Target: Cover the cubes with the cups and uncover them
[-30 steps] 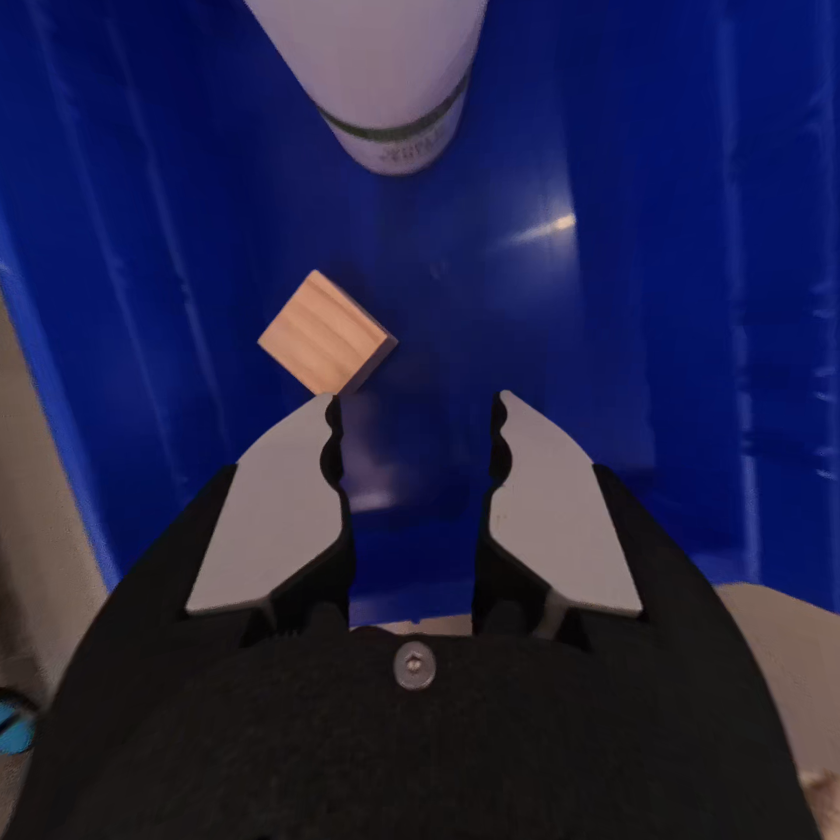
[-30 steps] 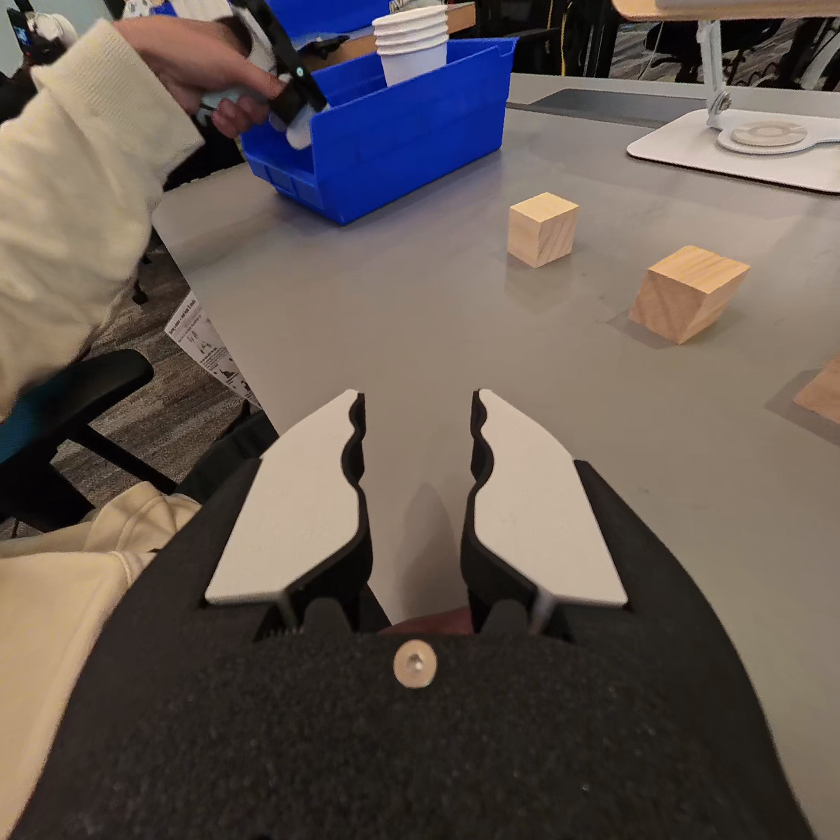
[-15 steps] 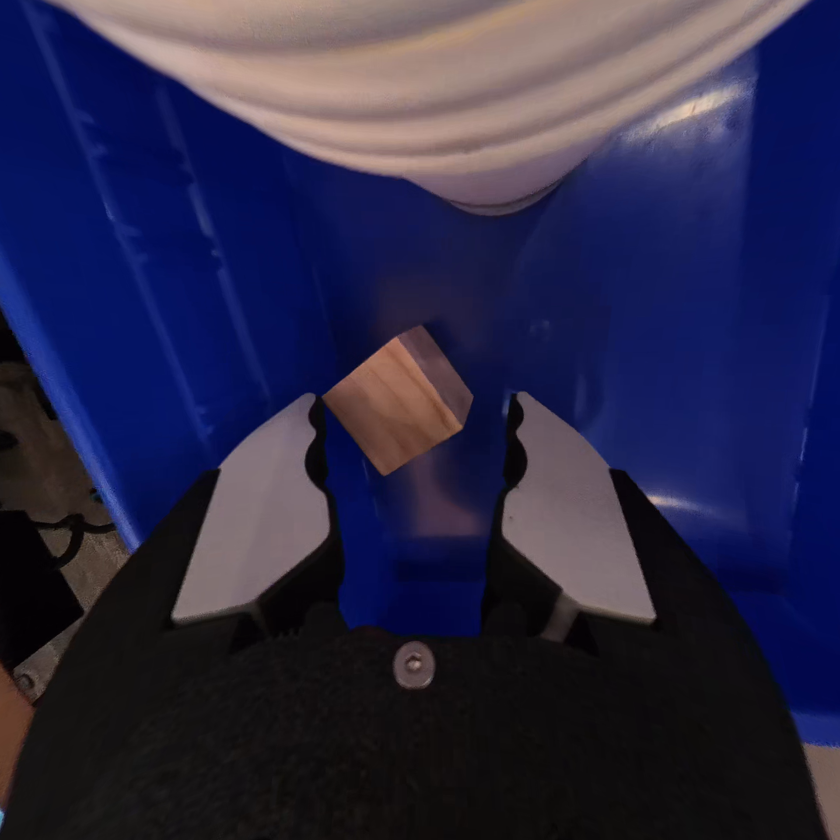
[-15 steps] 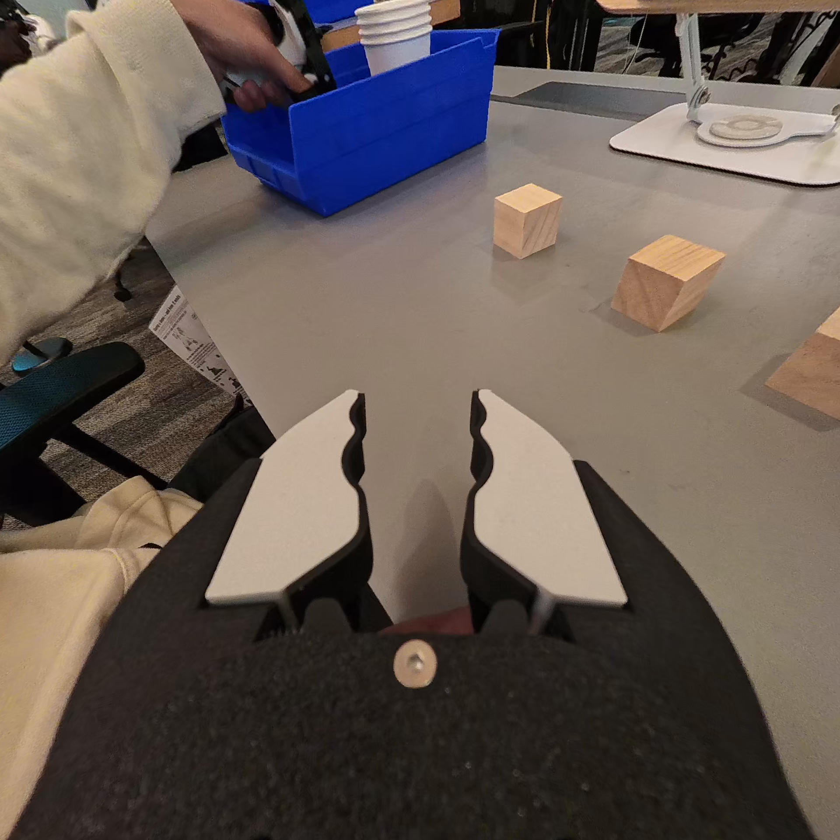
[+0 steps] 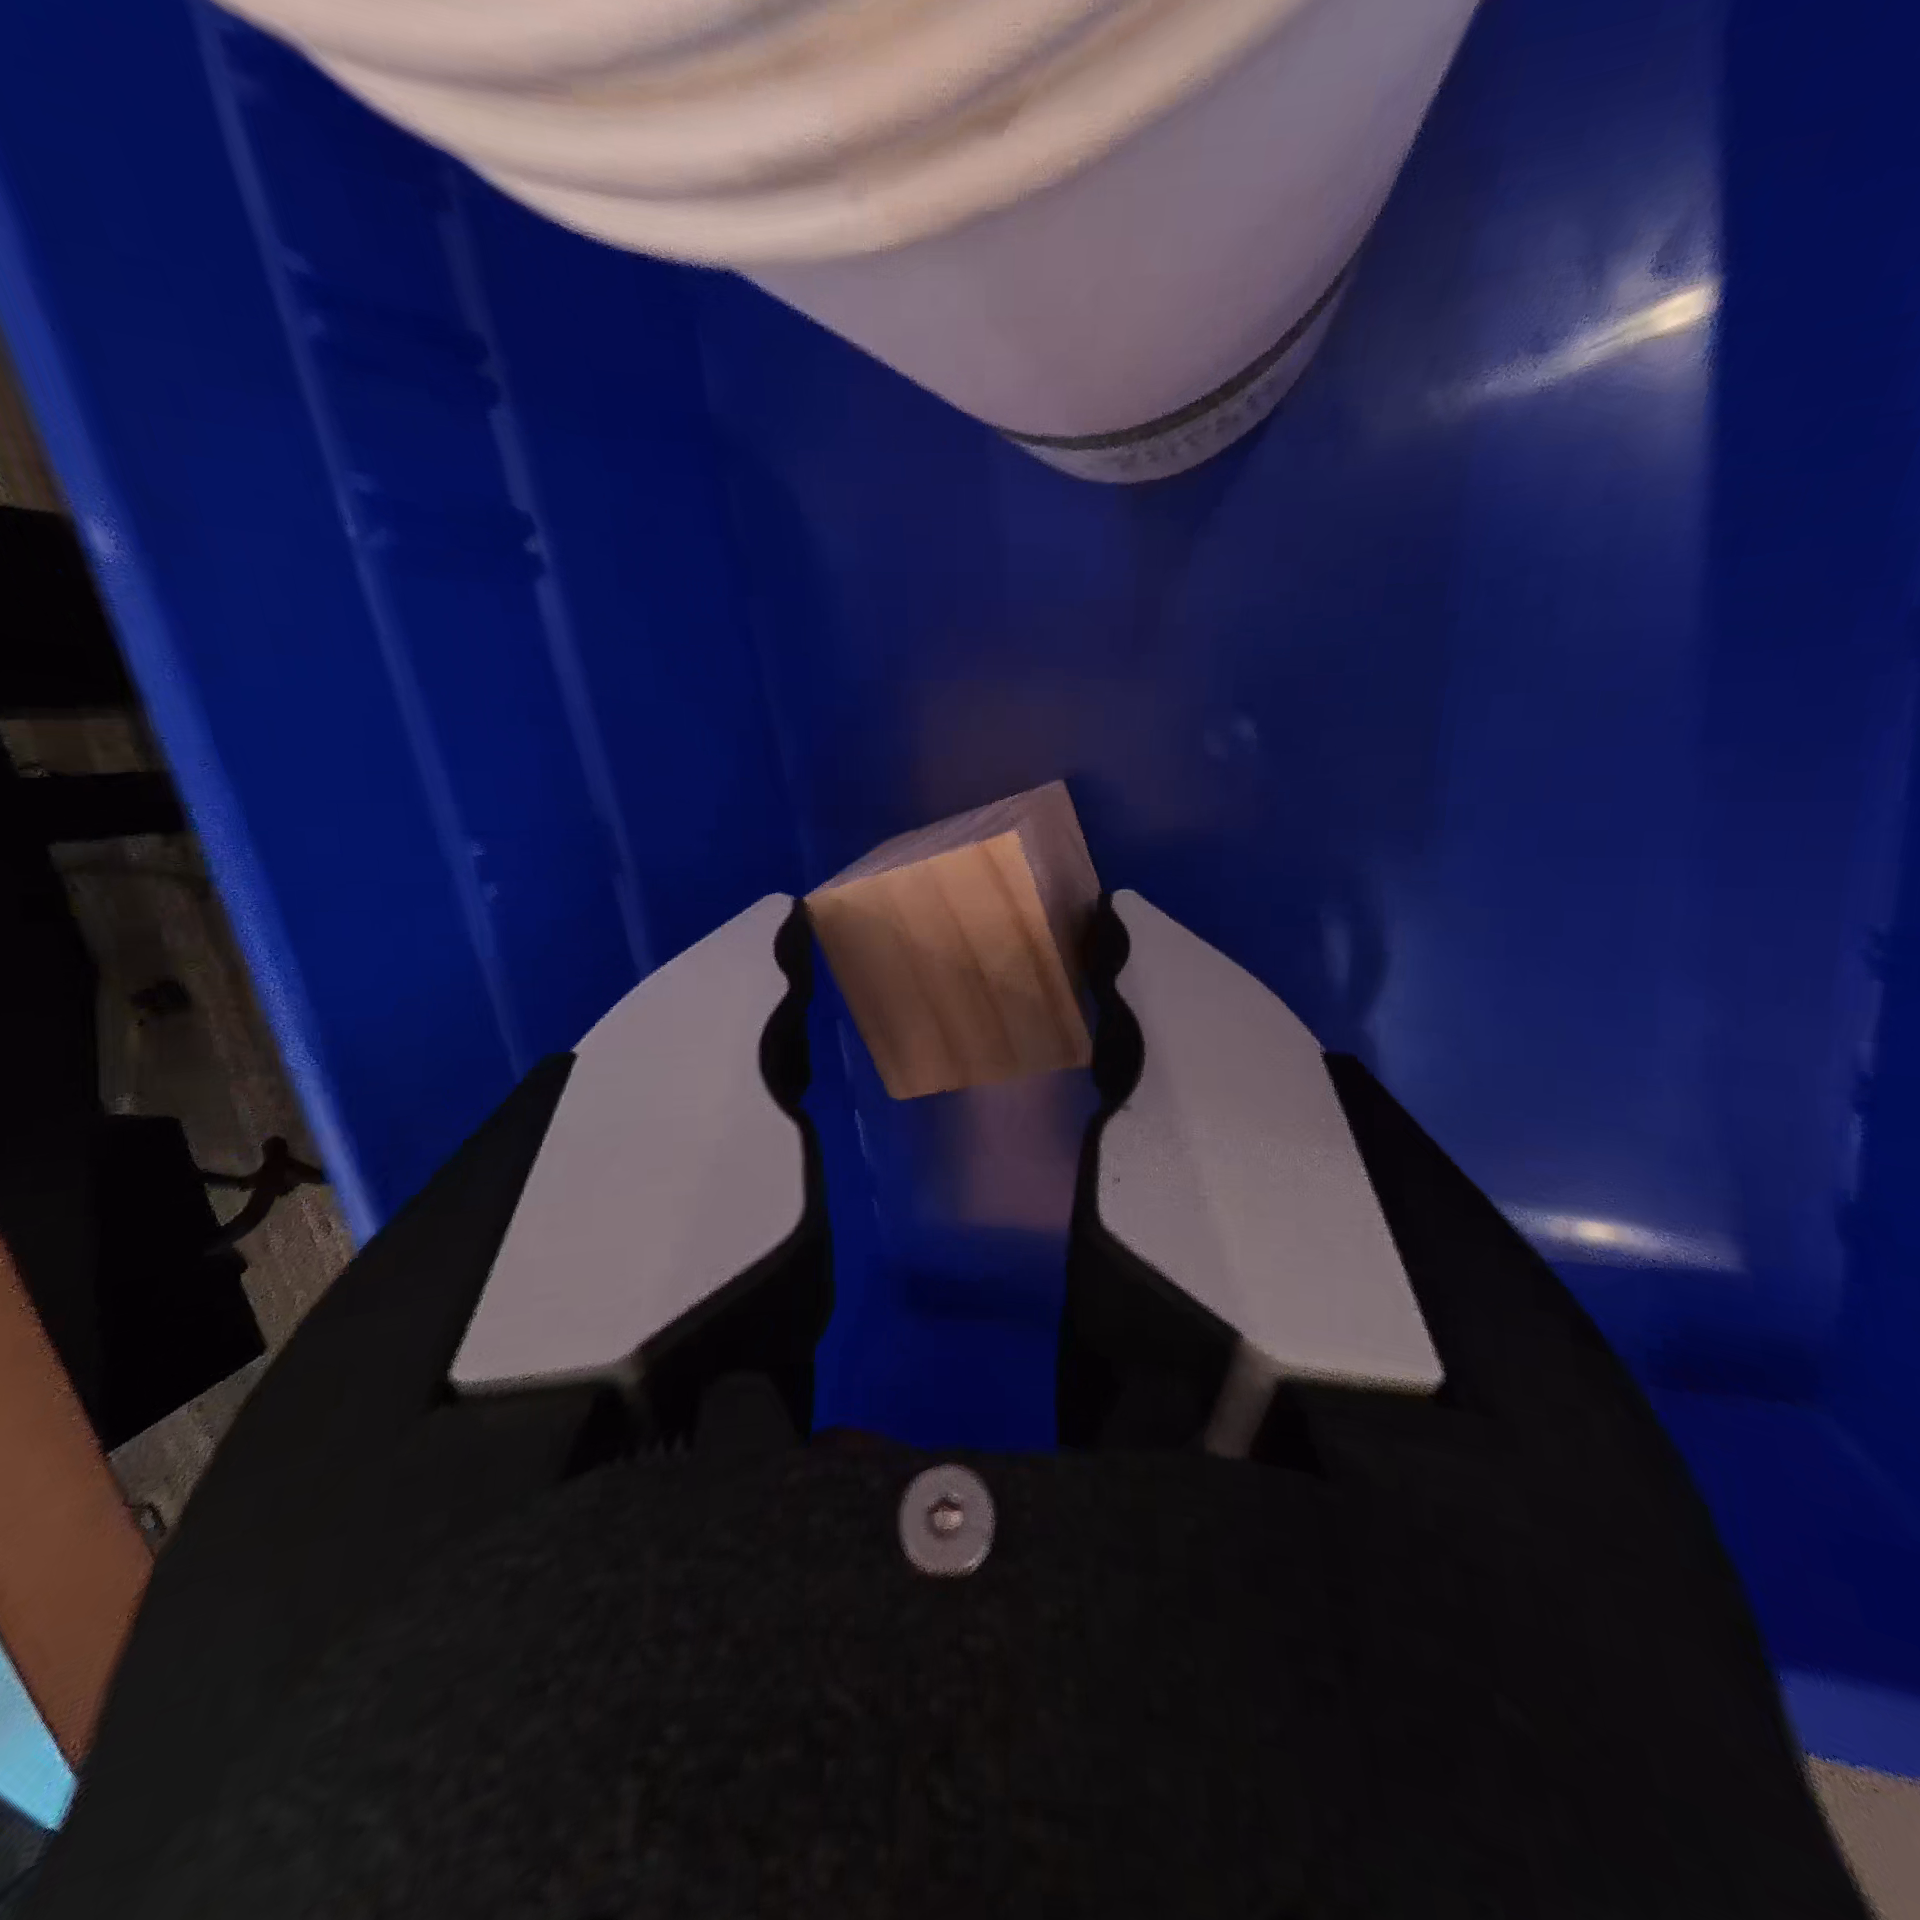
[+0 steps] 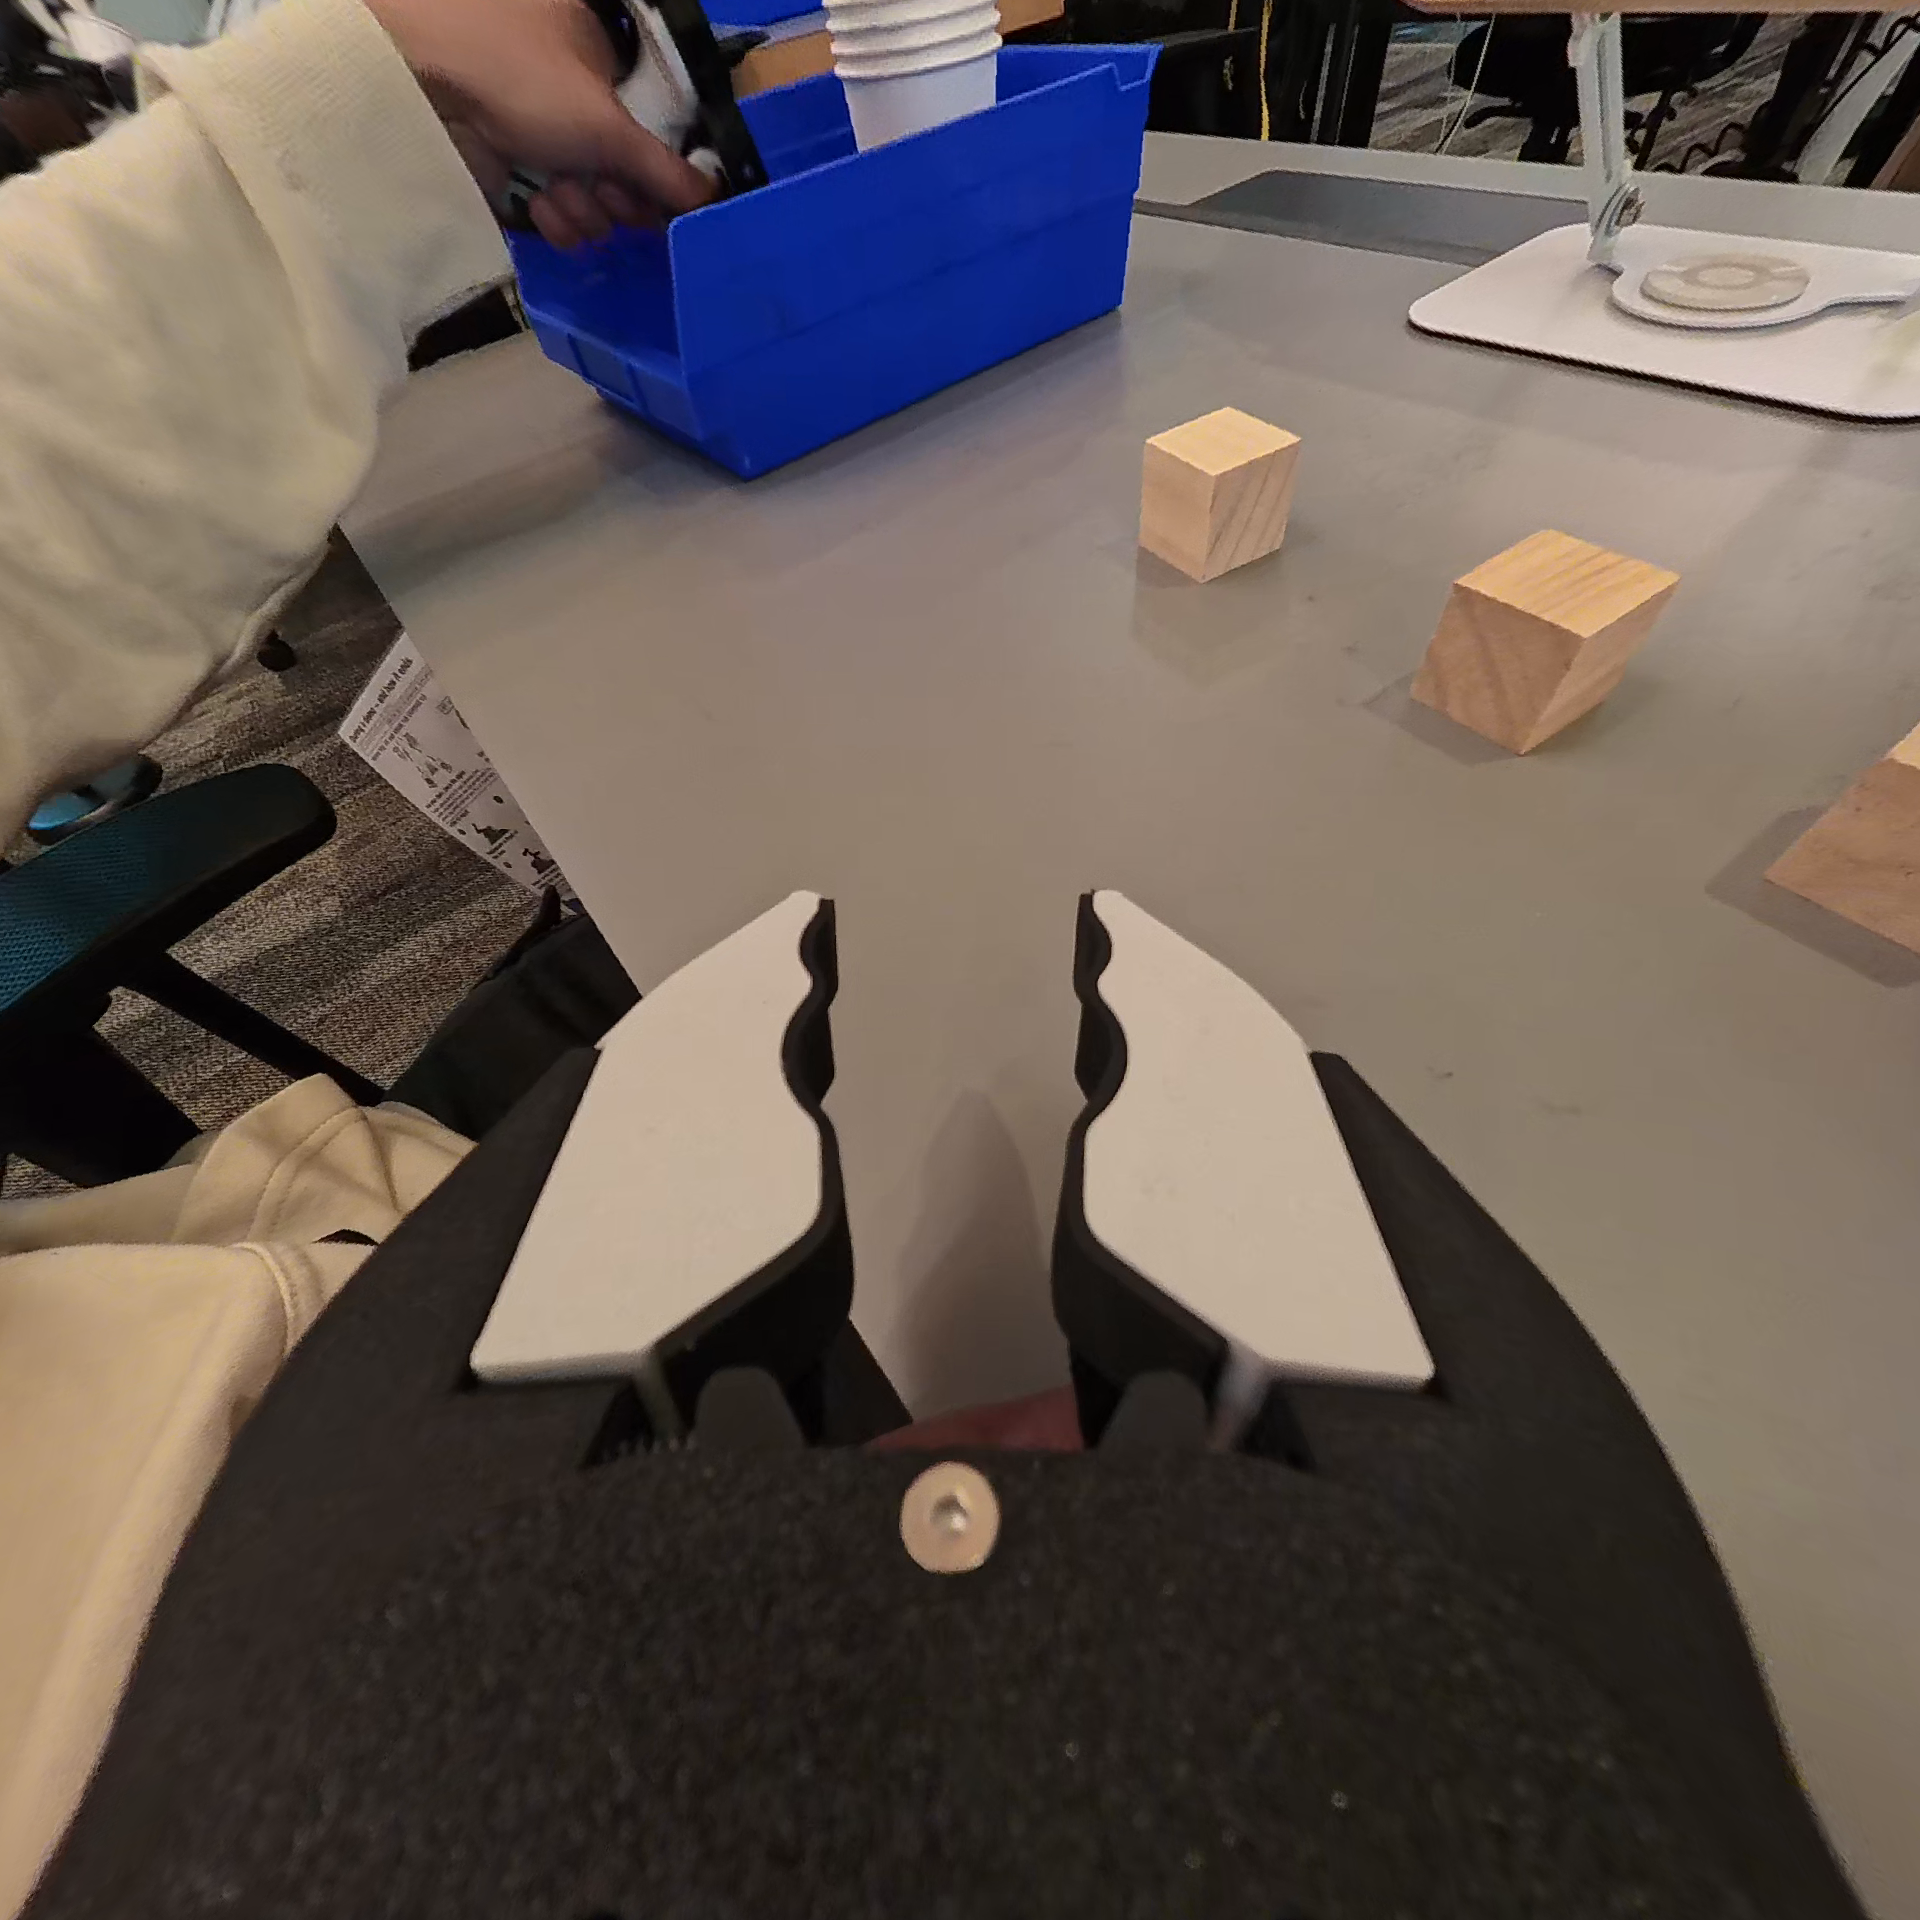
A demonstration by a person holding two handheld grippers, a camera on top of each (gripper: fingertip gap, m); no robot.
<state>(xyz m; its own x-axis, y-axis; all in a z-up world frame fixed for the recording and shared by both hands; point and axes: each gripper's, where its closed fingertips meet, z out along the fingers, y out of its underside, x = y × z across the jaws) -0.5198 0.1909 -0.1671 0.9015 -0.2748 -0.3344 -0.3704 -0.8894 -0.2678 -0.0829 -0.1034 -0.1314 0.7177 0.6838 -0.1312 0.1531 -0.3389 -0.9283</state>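
Left wrist view: a small wooden cube point(image 5: 961, 971) of pale, straight-grained wood sits inside the blue plastic bin point(image 5: 1558, 831), turned so one corner points toward the camera. It lies between the tips of the left gripper point(image 5: 948, 920). The right-hand finger touches its side; the left-hand finger point(image 5: 665, 1143) meets only the cube's upper corner, and blue bin floor shows between that finger and the cube lower down. Whether the fingers are truly clenched on the cube or only closing about it cannot be told. Above the cube, a stack of white paper cups point(image 5: 1039, 260) with rolled rims and a dark band near the base fills the top of the frame, apart from the cube.

Right wrist view: the right gripper point(image 6: 954, 914) hangs over the grey bench point(image 6: 831, 727) with its fingers released, bare bench showing between them and nothing held. Well ahead, three more wooden cubes rest on the bench: a light cube point(image 6: 1218, 490) standing squarely, a darker cube point(image 6: 1538, 639) tilted on an edge, and a third cube point(image 6: 1865, 862) cut off at the right border. The bin stands at the far left of the bench, the cup stack upright in it, and a hand point(image 6: 551, 125) in a cream sleeve reaches into its near end.
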